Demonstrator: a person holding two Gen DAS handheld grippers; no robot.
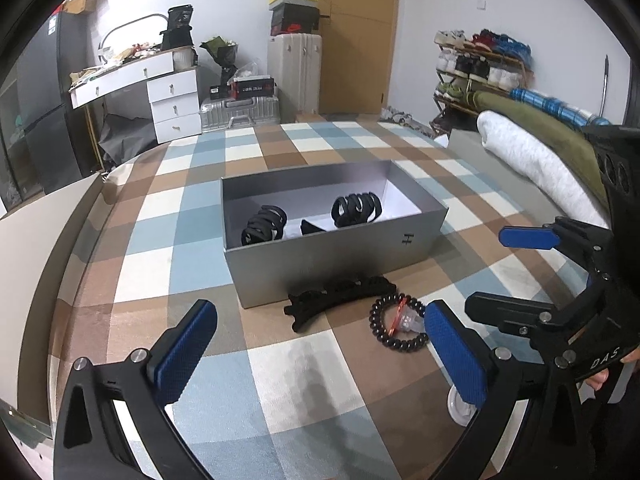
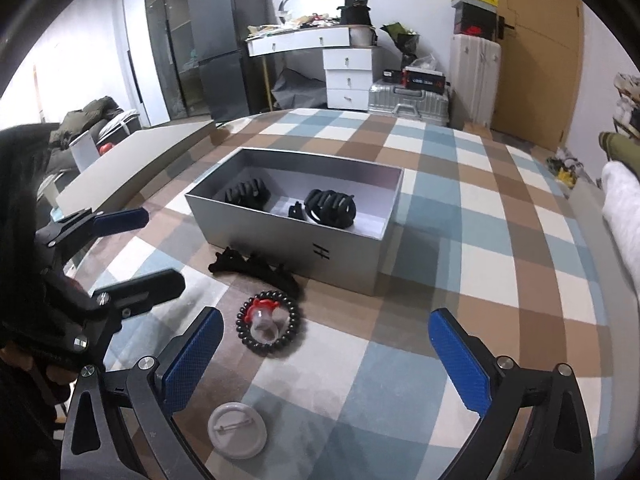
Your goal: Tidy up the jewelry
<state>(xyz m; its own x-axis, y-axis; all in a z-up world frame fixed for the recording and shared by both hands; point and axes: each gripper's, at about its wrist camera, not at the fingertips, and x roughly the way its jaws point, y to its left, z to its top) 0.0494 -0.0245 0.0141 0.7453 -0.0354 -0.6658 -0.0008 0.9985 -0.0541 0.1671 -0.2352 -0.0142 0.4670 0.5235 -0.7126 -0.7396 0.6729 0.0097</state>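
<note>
Both hand-held grippers wide, angled downward

— From where I stand, the left wrist camera rides just behind its own left gripper, tilted down over the checked cloth, facing the desk wall. The grey box sits near, about mid-picture.

— And the other?

— Same downward tilt, from behind the right gripper, set further right, so it meets the grey box cornerwise.

— What do they share?

— The box, the bead bracelet before it, the desk and the suitcases. Each also catches the other gripper at its edge.
</note>
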